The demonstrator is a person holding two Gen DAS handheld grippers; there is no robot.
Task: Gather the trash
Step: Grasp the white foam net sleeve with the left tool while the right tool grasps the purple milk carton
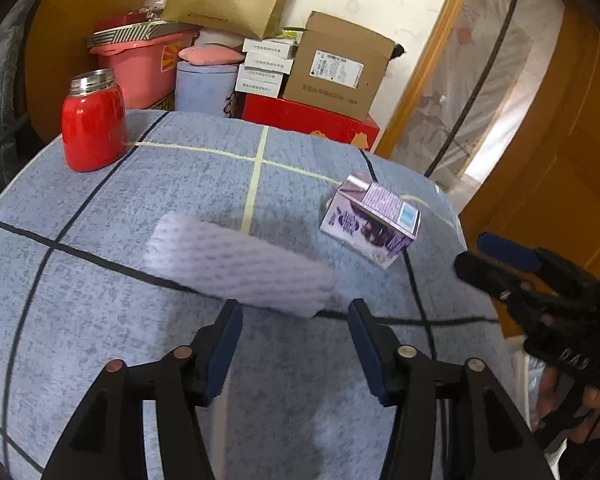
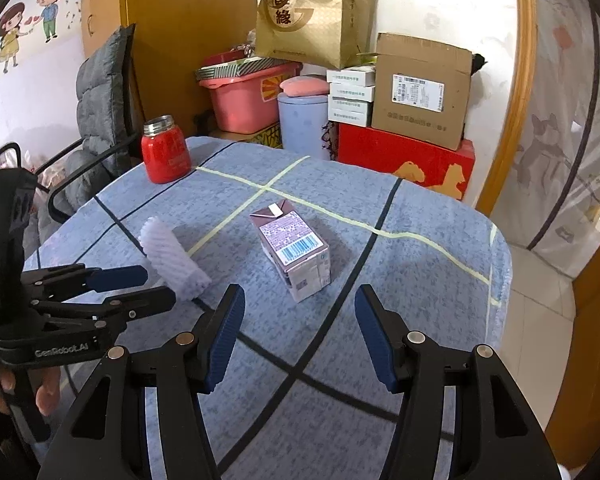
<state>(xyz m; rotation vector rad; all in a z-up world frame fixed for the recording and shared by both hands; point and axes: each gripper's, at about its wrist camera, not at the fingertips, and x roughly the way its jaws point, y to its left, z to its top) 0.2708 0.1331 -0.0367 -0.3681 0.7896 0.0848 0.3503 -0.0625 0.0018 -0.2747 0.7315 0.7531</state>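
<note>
The bench (image 2: pixel 419 280), under a blue checked cloth, carries a purple carton (image 2: pixel 294 254) lying near its middle, long axis running from the far edge toward the right hand-held gripper (image 2: pixel 300 332). A white foam sleeve (image 2: pixel 172 258) lies left of it, angled likewise, just ahead of the left hand-held gripper (image 1: pixel 296 344). Both are released, empty.
</note>
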